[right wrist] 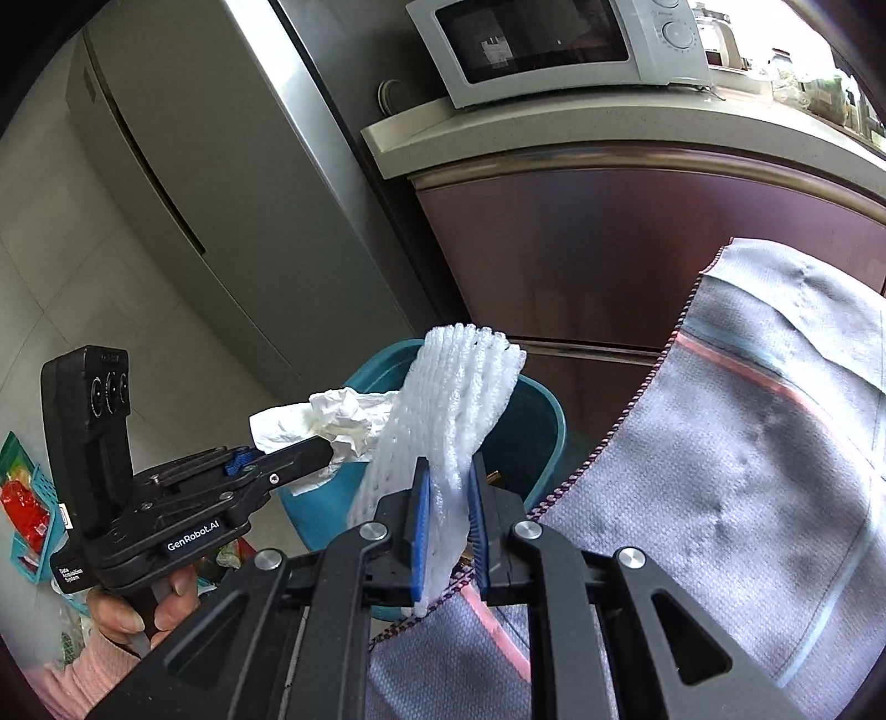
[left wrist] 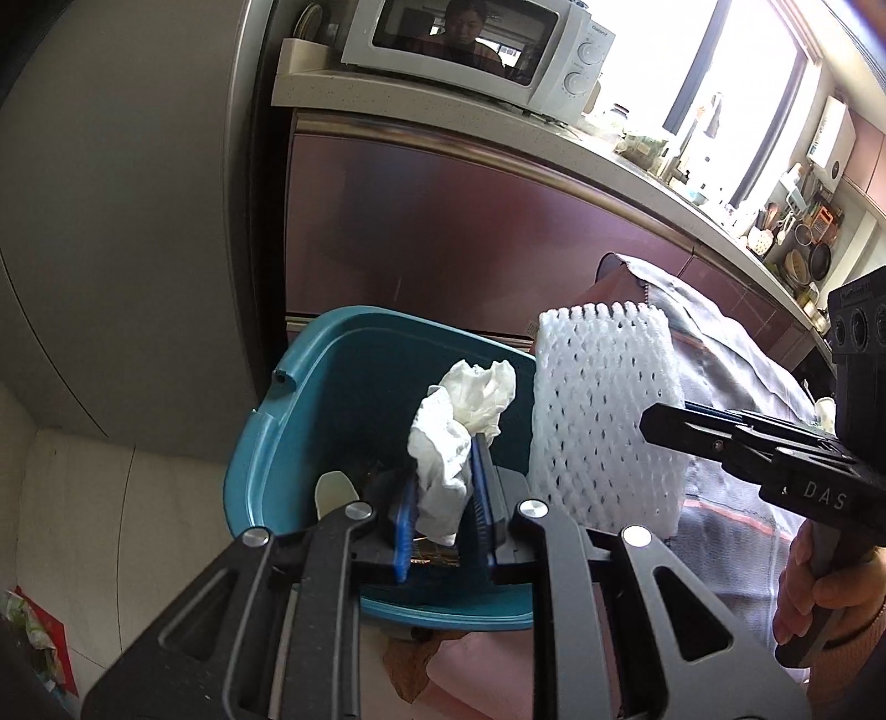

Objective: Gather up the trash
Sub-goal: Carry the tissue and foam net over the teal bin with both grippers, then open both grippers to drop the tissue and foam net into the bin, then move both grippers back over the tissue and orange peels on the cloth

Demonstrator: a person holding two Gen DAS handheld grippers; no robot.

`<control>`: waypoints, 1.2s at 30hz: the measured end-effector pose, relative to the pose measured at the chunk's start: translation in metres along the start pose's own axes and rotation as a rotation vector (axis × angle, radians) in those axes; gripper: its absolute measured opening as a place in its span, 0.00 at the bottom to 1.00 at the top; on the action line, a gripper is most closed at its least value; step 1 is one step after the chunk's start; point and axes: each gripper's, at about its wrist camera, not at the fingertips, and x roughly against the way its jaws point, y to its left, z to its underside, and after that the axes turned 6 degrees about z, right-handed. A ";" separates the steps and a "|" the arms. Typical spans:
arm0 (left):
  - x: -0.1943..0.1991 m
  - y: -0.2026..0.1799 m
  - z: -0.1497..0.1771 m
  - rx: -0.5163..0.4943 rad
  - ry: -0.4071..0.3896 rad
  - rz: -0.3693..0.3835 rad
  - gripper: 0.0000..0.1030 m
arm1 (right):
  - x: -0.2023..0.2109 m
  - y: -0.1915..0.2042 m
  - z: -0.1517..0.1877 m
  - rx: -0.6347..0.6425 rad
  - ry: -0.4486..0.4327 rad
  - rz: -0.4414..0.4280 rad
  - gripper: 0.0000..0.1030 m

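My left gripper (left wrist: pixel 443 498) is shut on a crumpled white tissue (left wrist: pixel 459 426) and holds it over the open teal trash bin (left wrist: pixel 288 432). The tissue also shows in the right wrist view (right wrist: pixel 332 415), pinched in the left gripper (right wrist: pixel 326 448). My right gripper (right wrist: pixel 448 515) is shut on a white foam fruit net (right wrist: pixel 448 410), held above the bin's right rim (right wrist: pixel 545 421). In the left wrist view the net (left wrist: pixel 603 415) hangs beside the bin, with the right gripper (left wrist: pixel 664 426) at its right edge. Some scraps lie inside the bin.
A table with a grey striped cloth (right wrist: pixel 747 471) stands right of the bin. Maroon cabinets (left wrist: pixel 443 221) with a microwave (left wrist: pixel 470 44) on top are behind it. A grey fridge (right wrist: pixel 221 194) stands to the left. Coloured packets (right wrist: pixel 22 509) lie on the tiled floor.
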 end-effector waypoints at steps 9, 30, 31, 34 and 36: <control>-0.033 0.004 0.001 0.004 0.046 -0.012 0.19 | -0.029 0.005 -0.006 0.005 0.059 0.034 0.15; -0.034 -0.019 0.006 -0.012 0.024 0.029 0.32 | -0.003 -0.012 0.012 -0.051 -0.015 0.004 0.30; -0.029 -0.025 0.006 -0.022 0.012 0.035 0.32 | 0.003 -0.013 0.014 -0.051 -0.027 0.001 0.30; -0.016 -0.044 0.007 -0.061 -0.020 0.061 0.34 | 0.027 -0.017 0.023 -0.043 -0.077 0.002 0.33; -0.007 -0.061 0.008 -0.099 -0.038 0.087 0.37 | 0.047 -0.022 0.031 -0.039 -0.118 0.011 0.36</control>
